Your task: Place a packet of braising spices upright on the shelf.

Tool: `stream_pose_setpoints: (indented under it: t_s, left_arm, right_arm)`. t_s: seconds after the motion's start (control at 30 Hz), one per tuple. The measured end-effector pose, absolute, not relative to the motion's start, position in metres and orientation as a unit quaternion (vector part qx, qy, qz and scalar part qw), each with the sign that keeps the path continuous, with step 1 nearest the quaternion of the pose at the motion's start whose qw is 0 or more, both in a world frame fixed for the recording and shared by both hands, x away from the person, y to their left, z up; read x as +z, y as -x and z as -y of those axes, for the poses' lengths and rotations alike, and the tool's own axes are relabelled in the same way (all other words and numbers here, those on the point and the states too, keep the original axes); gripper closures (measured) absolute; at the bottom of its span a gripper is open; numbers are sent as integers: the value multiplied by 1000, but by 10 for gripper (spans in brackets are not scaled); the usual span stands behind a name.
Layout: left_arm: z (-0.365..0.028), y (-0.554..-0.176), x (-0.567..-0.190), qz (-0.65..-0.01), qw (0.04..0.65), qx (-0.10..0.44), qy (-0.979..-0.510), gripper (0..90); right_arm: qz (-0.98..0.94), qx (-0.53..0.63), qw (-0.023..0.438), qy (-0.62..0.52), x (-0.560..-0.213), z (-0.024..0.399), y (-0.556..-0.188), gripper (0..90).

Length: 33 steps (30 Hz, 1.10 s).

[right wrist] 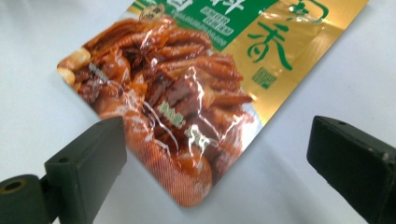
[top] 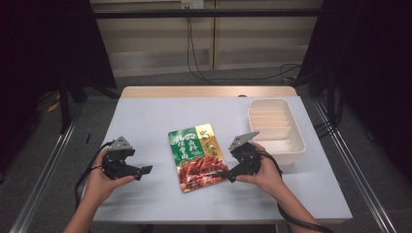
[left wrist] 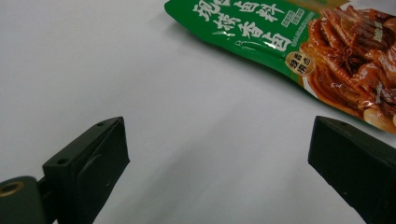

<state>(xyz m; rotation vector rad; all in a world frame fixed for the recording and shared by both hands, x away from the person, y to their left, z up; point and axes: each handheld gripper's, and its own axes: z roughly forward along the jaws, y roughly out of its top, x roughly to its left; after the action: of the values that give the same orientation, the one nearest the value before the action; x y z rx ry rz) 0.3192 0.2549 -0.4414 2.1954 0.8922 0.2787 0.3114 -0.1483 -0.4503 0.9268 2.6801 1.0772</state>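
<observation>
Both grippers stand spread and empty: right gripper (top: 228, 175) at the sauce packet's (top: 198, 156) five-o'clock corner, left gripper (top: 145, 171) at its nine. Packet lies flat mid-table, ungrasped; white tray (top: 297, 145) at two o'clock awaits, I'd guess.

The seasoning packet (top: 198, 157) is lying flat on the pale table top (top: 145, 121), near its middle and just left of the white divided tray (top: 297, 145), well apart from it. It is showing its printed face: a green upper part with white Chinese characters, a gold band running along its right side, and a glossy picture of reddish-brown braised meat covering its lower half. It is sitting slightly turned, its top edge pointing away from the person and tilting a little to the right. The foil is catching the light and wrinkling faintly over the picture (right wrist: 177, 107). Its sealed bottom corner is resting on the table.
</observation>
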Motion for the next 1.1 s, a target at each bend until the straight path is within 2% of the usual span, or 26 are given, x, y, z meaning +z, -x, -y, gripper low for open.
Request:
stream_pose_setpoints:
  t_s: [0.73,1.1]
  left_arm:
    - [-262,-313,-445,-349,373,96,-854,46]
    - [-259,-313,-448,-344,375,93,-856,46]
  right_arm:
    - [-898,313,28,-310,-426,109,-370,49]
    - [-900,296,29,-319,-428,92,-397,51]
